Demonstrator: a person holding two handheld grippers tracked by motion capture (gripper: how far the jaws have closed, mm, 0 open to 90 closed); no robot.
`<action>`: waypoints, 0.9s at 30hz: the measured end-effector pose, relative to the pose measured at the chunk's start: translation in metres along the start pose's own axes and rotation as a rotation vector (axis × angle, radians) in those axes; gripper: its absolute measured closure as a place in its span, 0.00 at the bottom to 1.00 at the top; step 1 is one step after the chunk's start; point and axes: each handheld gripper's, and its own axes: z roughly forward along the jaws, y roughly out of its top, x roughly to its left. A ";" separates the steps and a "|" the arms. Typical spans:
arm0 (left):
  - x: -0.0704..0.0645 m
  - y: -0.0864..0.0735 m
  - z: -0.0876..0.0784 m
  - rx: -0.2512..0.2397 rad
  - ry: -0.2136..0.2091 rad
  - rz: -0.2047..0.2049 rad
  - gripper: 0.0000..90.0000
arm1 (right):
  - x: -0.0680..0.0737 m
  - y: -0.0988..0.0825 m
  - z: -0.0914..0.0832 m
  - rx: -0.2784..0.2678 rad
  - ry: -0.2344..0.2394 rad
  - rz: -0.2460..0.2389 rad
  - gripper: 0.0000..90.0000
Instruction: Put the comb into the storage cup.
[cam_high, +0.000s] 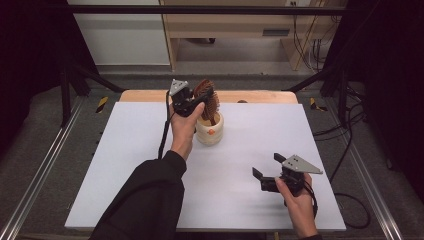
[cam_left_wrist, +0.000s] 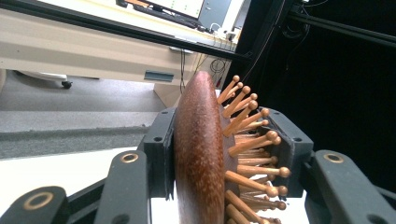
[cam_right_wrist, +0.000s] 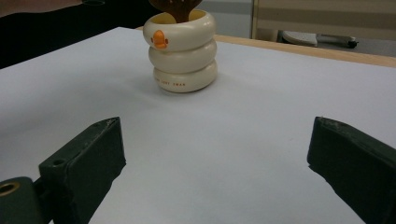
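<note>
A brown wooden hairbrush (cam_high: 206, 97) with peg bristles stands head-up, its handle down inside a cream ringed cup (cam_high: 209, 131) with an orange duck mark. My left gripper (cam_high: 196, 101) is shut on the brush head. In the left gripper view the jaws press both sides of the hairbrush (cam_left_wrist: 201, 154), bristles toward the right jaw. The cream cup (cam_right_wrist: 182, 49) stands upright ahead in the right gripper view, with the brush handle entering its mouth. My right gripper (cam_high: 266, 169) rests low near the table's front right, open, with nothing between its jaws (cam_right_wrist: 215, 158).
A white sheet (cam_high: 150, 150) covers the table; a wooden edge (cam_high: 145, 95) shows at the back. Metal rails (cam_high: 45, 165) run along both sides. A light wooden bench (cam_high: 230, 30) and cables stand beyond the table.
</note>
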 end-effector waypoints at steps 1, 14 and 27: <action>0.000 0.000 0.000 0.000 0.000 0.000 0.56 | 0.000 0.000 0.000 0.000 0.000 0.000 0.05; 0.007 -0.001 -0.003 0.000 0.005 -0.028 0.56 | 0.000 0.000 0.000 -0.004 0.003 0.000 0.05; 0.015 -0.002 -0.006 0.001 0.000 -0.049 0.55 | 0.000 0.000 0.000 0.001 0.003 -0.002 0.05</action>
